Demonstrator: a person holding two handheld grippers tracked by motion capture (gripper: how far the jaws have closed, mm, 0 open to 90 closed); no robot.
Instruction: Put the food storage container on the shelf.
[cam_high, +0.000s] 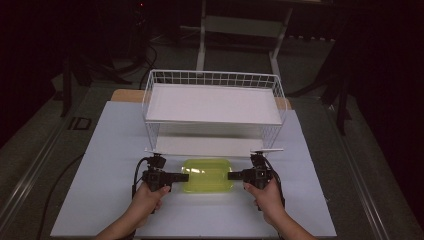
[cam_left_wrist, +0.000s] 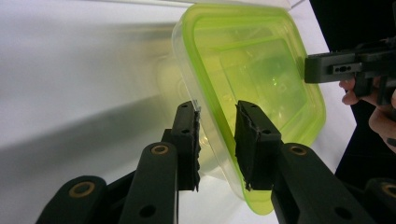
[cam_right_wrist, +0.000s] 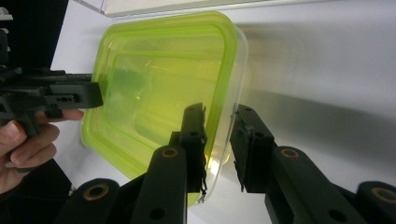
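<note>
High view: box (cam_high: 207, 175) lies on table (cam_high: 100, 200) before rack (cam_high: 212, 102); left gripper (cam_high: 183, 177) and right gripper (cam_high: 232, 175) each straddle opposite rim, jaws narrowed, likely for level two-handed lift

Work surface: white table (cam_high: 110, 165), flat, rectangular. Items resting directly on it: white wire rack (cam_high: 212, 112) w/ two shelves, at far edge, centred; yellow-green plastic container (cam_high: 207, 175), lid on, near side, just in front of rack, approx. centre.
</note>
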